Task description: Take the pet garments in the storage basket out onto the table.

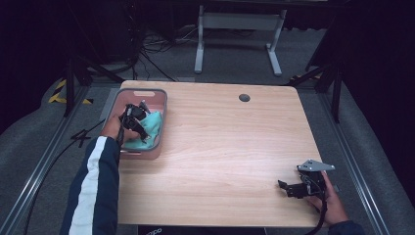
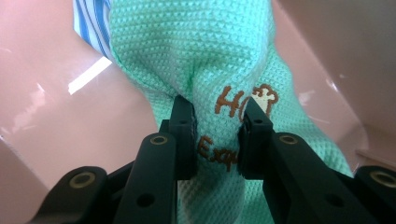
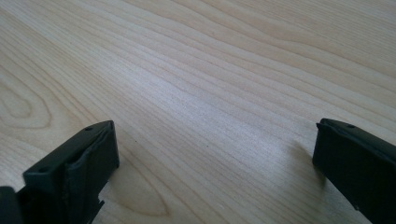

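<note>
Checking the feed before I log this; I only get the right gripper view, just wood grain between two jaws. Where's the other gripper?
Observer: The left gripper is down in a pink bin at the table's far left corner.
Operator: Holding anything?
Observer: Yes, its jaws pinch a fold of a mint green cloth with brown embroidered lettering.
Operator: Anything else in that bin?
Observer: A blue and white striped fabric shows behind the cloth.
Operator: And where does mine sit on the table?
Observer: The right gripper is open, low over the near right corner, pointing left.
</note>
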The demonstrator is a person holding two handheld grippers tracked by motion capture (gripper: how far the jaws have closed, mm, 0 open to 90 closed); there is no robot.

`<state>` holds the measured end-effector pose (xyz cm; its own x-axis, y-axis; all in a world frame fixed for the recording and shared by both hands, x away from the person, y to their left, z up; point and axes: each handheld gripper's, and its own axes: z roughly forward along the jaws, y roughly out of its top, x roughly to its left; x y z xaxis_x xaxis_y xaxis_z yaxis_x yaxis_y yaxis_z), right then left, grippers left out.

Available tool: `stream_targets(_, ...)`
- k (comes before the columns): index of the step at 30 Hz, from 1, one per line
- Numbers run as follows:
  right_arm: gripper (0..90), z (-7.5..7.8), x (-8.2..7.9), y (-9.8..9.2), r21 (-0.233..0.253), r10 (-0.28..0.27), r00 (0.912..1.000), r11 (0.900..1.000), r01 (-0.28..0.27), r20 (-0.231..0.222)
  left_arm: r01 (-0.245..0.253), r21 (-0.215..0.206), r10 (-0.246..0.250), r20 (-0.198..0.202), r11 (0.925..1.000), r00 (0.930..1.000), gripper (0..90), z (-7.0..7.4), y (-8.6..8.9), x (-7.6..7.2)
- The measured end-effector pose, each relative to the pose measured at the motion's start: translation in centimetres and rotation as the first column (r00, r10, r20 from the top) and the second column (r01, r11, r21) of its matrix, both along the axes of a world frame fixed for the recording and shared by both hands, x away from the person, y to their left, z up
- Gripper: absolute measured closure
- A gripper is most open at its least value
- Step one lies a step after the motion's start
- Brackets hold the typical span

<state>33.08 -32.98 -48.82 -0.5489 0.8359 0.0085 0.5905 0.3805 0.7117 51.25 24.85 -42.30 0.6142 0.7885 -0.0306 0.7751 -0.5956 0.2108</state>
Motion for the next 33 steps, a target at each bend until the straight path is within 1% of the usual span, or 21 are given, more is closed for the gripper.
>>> stream_targets(1,0.7,0.0,0.0,0.0,0.0,0.0,1.0,1.0,0.0,0.0,-0.004,-0.006,0.004,0.018,1.0,0.9998,72.6,0.1,0.1,-0.1)
stream_targets(2,0.7,0.0,0.0,0.0,0.0,0.0,1.0,1.0,0.0,0.0,-0.004,0.003,0.004,0.037,1.0,0.9993,72.7,0.4,0.2,-0.1)
stream_targets(5,0.7,0.0,0.0,0.0,0.0,0.0,1.0,1.0,0.0,-0.001,-0.023,-0.024,0.025,0.067,0.9995,0.9975,73.0,0.9,0.5,-0.4)
stream_targets(9,0.7,0.0,0.0,0.0,0.001,0.0,1.0,1.0,0.0,-0.001,-0.037,-0.038,0.04,0.099,0.9986,0.9942,73.1,1.5,1.1,-0.7)
stream_targets(10,0.7,0.0,0.0,0.0,0.0,0.0,1.0,1.0,0.0,-0.001,-0.048,-0.037,0.052,0.106,0.9981,0.993,73.2,1.6,1.2,-0.8)
stream_targets(11,0.7,0.0,0.0,0.0,0.0,0.0,1.0,1.0,0.0,-0.001,-0.046,-0.04,0.05,0.113,0.9981,0.9923,73.2,1.8,1.3,-0.9)
stream_targets(13,0.7,0.0,0.0,0.0,0.0,0.0,1.0,1.0,0.0,0.0,-0.033,-0.061,0.041,0.136,0.9976,0.9898,73.2,2.1,1.6,-1.1)
stream_targets(14,0.7,0.0,0.0,0.0,0.0,0.0,1.0,1.0,0.0,0.0,-0.038,-0.061,0.046,0.152,0.9974,0.9873,73.3,2.4,1.6,-1.3)
stream_targets(17,0.7,0.0,0.0,0.0,0.0,0.0,1.0,1.0,0.0,-0.001,-0.024,-0.09,0.041,0.188,0.9957,0.9813,73.3,3.2,1.8,-1.8)
stream_targets(19,0.7,0.0,0.0,0.0,0.0,0.0,1.0,1.0,0.0,-0.001,-0.024,-0.097,0.045,0.221,0.995,0.9743,73.3,3.7,2.0,-2.1)
stream_targets(20,0.6,0.0,0.0,0.0,0.0,0.0,1.0,1.0,0.0,-0.001,-0.026,-0.119,0.053,0.228,0.9926,0.9723,73.3,3.9,2.1,-2.4)
stream_targets(21,0.6,0.0,0.0,0.0,0.0,0.0,1.0,1.0,0.0,-0.001,-0.016,-0.135,0.05,0.255,0.9907,0.9655,73.4,4.5,2.4,-2.9)
stream_targets(22,0.6,0.0,0.0,0.0,0.0,0.0,1.0,1.0,0.0,-0.001,-0.016,-0.135,0.05,0.255,0.9907,0.9655,73.5,4.5,2.4,-2.9)
stream_targets(23,0.7,0.0,0.0,0.0,0.0,0.0,1.0,1.0,0.0,-0.001,-0.013,-0.149,0.055,0.279,0.9887,0.9587,73.5,4.7,2.5,-3.2)
stream_targets(24,0.6,0.0,0.0,0.0,0.0,0.0,1.0,1.0,0.0,-0.001,-0.007,-0.163,0.055,0.292,0.9866,0.9547,73.6,5.0,2.7,-3.5)
stream_targets(25,0.6,0.0,0.0,0.0,0.0,0.0,1.0,1.0,0.0,-0.001,0.001,-0.18,0.058,0.322,0.9836,0.9449,73.7,5.4,2.9,-4.1)
stream_targets(26,0.6,0.0,0.0,0.0,0.0,0.0,1.0,1.0,0.0,-0.001,0.001,-0.18,0.058,0.322,0.9836,0.9449,73.7,5.4,2.9,-4.1)
stream_targets(29,0.7,0.0,0.0,0.0,0.0,0.0,1.0,1.0,0.0,-0.001,0.01,-0.206,0.066,0.359,0.9784,0.9311,73.8,6.0,3.2,-4.9)
stream_targets(31,0.7,0.0,0.0,0.0,0.0,0.0,1.0,1.0,0.0,-0.001,0.008,-0.222,0.081,0.388,0.9751,0.9181,73.9,6.4,3.5,-5.5)
stream_targets(32,0.7,0.0,0.0,0.0,0.0,0.0,1.0,1.0,0.0,-0.001,0.002,-0.238,0.095,0.395,0.9713,0.9138,73.9,6.6,3.6,-5.8)
stream_targets(33,0.7,0.0,0.0,0.0,0.0,0.0,1.0,1.0,0.0,-0.001,0.011,-0.238,0.089,0.404,0.9713,0.9104,73.9,6.8,3.8,-5.9)
